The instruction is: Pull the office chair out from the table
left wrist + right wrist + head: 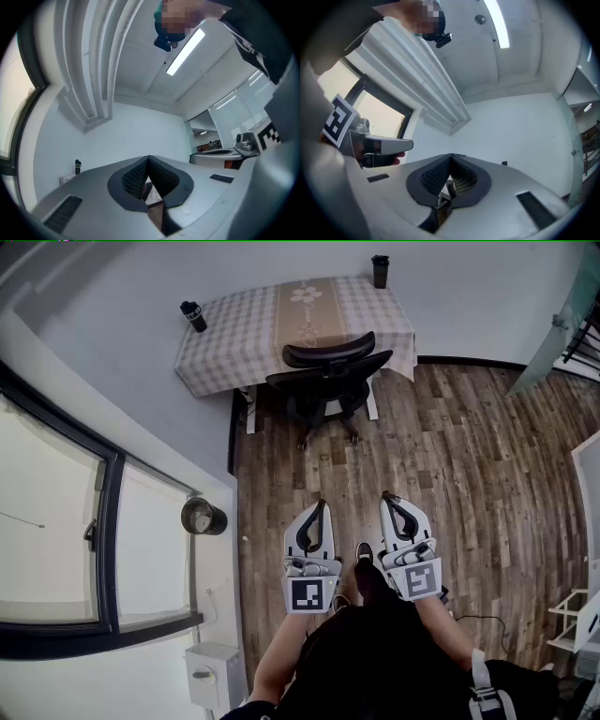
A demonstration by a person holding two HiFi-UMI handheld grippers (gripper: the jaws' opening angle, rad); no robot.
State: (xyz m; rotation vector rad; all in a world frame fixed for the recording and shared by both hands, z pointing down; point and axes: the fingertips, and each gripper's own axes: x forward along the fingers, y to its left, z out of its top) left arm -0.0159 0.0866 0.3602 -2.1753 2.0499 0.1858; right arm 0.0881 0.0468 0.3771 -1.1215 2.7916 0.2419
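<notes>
A black office chair point(328, 381) stands tucked against a table point(225, 343) with a checked cloth at the far wall. Through the gaps behind both grippers' jaws, small slivers of the chair point(449, 187) and the table point(151, 196) show. My left gripper point(322, 505) and right gripper point(386, 497) are held side by side close to my body, well short of the chair, over the wood floor. Both are shut with nothing between the pads, and they point slightly upward toward the wall.
Two dark bottles point(193, 316) point(380, 271) stand on the table's far corners. A round dark bin point(202, 517) sits by the window wall at left. A white rack point(577, 615) stands at the right edge. Wood floor point(469, 465) lies between me and the chair.
</notes>
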